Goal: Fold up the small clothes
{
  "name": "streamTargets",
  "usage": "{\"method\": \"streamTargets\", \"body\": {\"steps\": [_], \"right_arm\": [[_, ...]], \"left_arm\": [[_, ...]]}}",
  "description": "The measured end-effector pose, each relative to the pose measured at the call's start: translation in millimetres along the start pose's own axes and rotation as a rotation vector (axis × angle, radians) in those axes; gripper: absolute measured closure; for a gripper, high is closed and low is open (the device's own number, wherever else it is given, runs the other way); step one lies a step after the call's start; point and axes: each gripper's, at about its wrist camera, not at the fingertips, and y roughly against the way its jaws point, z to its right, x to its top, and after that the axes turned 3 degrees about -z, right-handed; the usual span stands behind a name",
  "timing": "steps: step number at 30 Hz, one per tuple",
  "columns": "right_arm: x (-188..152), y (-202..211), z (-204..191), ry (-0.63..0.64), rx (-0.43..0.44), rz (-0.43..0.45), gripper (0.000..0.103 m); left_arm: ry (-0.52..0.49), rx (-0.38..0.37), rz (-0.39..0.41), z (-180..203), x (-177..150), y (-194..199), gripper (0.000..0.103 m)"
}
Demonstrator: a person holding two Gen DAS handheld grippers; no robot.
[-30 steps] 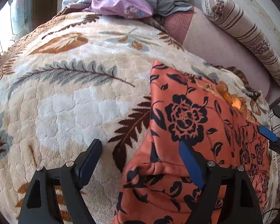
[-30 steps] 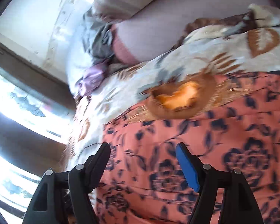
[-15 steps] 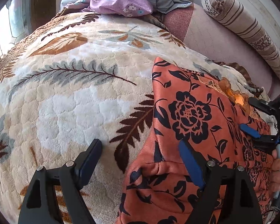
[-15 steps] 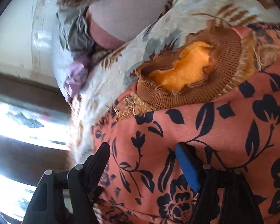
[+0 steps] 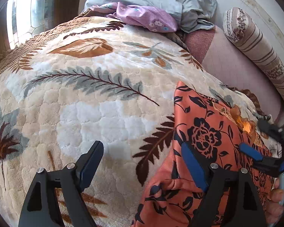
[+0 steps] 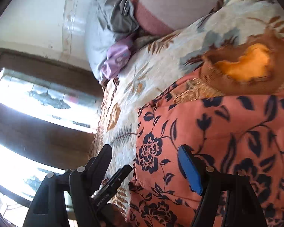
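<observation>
Left gripper (image 5: 142, 162) angled down over blanket (image 5: 96, 113), jaws spread, empty. Right gripper (image 6: 145, 162) tilted over orange floral garment (image 6: 227, 132), jaws apart, gripping nothing.

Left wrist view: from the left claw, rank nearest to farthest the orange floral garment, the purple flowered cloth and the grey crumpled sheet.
1. Orange floral garment, right beside the left claw.
2. Purple flowered cloth, far across the leaf-patterned blanket.
3. Grey crumpled sheet, just behind it.
</observation>
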Motion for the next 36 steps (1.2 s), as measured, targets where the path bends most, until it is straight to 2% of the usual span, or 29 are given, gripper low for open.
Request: {"method": "streamTargets", "body": {"steps": [1, 3, 6, 9, 12, 14, 15, 16, 17, 19, 21, 24, 25, 26, 28, 29, 31, 33, 34, 36], "right_arm": [[0, -11, 15, -0.055, -0.02, -0.022, 0.027], [-6, 0, 23, -0.113, 0.044, 0.049, 0.028], [-18, 32, -1, -0.01, -0.043, 0.104, 0.028], [-40, 75, -3, 0.007, -0.084, 0.162, 0.028], [-58, 115, 29, -0.035, -0.182, 0.221, 0.027], [-64, 140, 79, -0.172, -0.274, 0.237, 0.027], [-69, 152, 102, -0.247, -0.216, 0.258, 0.029], [-74, 164, 117, -0.323, -0.106, 0.284, 0.032], [-79, 176, 121, -0.361, -0.074, 0.313, 0.031], [-81, 194, 115, -0.303, -0.103, 0.336, 0.028], [-78, 202, 119, -0.29, -0.109, 0.327, 0.028], [-79, 214, 150, -0.347, -0.205, 0.352, 0.028], [-80, 218, 162, -0.396, -0.142, 0.37, 0.03], [-80, 220, 159, -0.407, -0.131, 0.378, 0.03], [-70, 221, 140, -0.331, -0.22, 0.359, 0.028], [-65, 221, 131, -0.292, -0.237, 0.349, 0.027], [-52, 218, 118, -0.239, -0.176, 0.338, 0.027], [-33, 211, 112, -0.2, -0.179, 0.338, 0.027], [-26, 207, 115, -0.194, -0.211, 0.338, 0.026], [-13, 192, 140, -0.247, -0.335, 0.299, 0.026]], "left_arm": [[0.02, -0.008, -0.01, -4, 1, -1, 0.019], [0.039, -0.015, -0.021, -9, 2, -2, 0.019], [0.05, -0.034, -0.029, -9, 4, -1, 0.019], [0.044, -0.054, -0.006, -7, 5, 5, 0.019], [0.034, -0.055, -0.001, -5, 4, 6, 0.019], [0.022, -0.055, -0.031, -3, 1, 0, 0.019], [0.006, -0.052, -0.054, -1, -3, -5, 0.019], [-0.016, -0.037, -0.057, 1, -7, -8, 0.019], [-0.052, -0.015, -0.034, 5, -12, -7, 0.019], [-0.115, 0.028, -0.023, 14, -17, -6, 0.019], [-0.133, 0.031, -0.021, 18, -20, -5, 0.019], [-0.148, 0.039, -0.019, 21, -20, -6, 0.019], [-0.153, 0.04, -0.019, 21, -20, -7, 0.019], [-0.154, 0.042, -0.021, 21, -19, -8, 0.019], [-0.148, 0.044, -0.022, 20, -18, -9, 0.019], [-0.147, 0.045, -0.022, 21, -18, -9, 0.019], [-0.155, 0.05, -0.027, 22, -16, -11, 0.019], [-0.158, 0.052, -0.024, 23, -16, -12, 0.019], [-0.16, 0.054, -0.024, 23, -16, -13, 0.019], [-0.171, 0.057, -0.026, 25, -16, -14, 0.017]]}}
